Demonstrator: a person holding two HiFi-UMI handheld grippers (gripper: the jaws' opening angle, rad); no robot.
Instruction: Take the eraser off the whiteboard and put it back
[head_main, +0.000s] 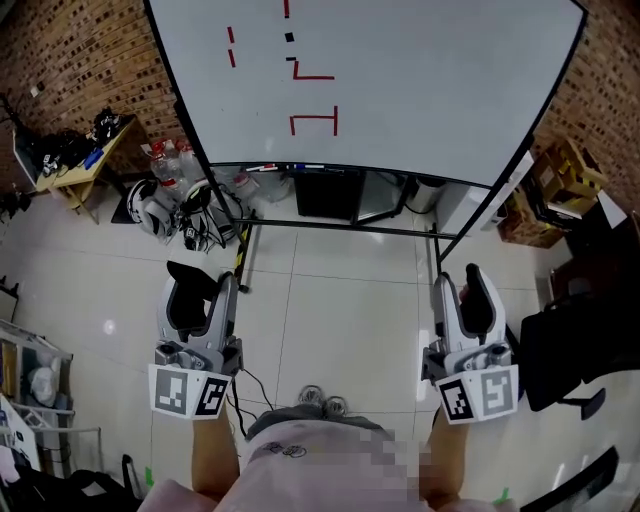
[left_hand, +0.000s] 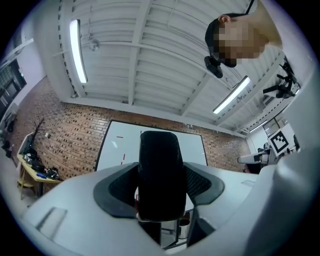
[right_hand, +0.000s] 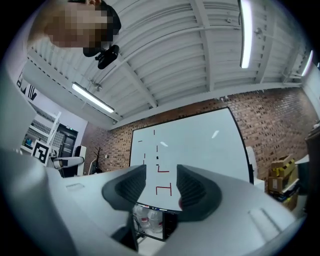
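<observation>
— Right, eraser off the whiteboard then?

— Looks so. Clamped in the left gripper, lying lengthwise between the pads, black body filling the gap, both pads pressed on its flanks.

— And the right gripper?

— Spread wide and empty. Nothing between its pads but a sight of the red marks on the board.

— Standing where?

— Well back from the board, tiled floor in between. Both grippers aimed at it, tipped slightly upward.

— So, which step?

— Judging by that: taking-off half done, return leg in hand.

— Needs what next?

— Closing in on the board, turning the eraser's flat face square to the surface, pressing until seated, and only then easing the left pads apart.

— Anywhere in particular?

— Hard to say. Just one small black square high among the marks, too small to identify. Worth keeping the eraser off the red strokes, or risking a smear.
</observation>
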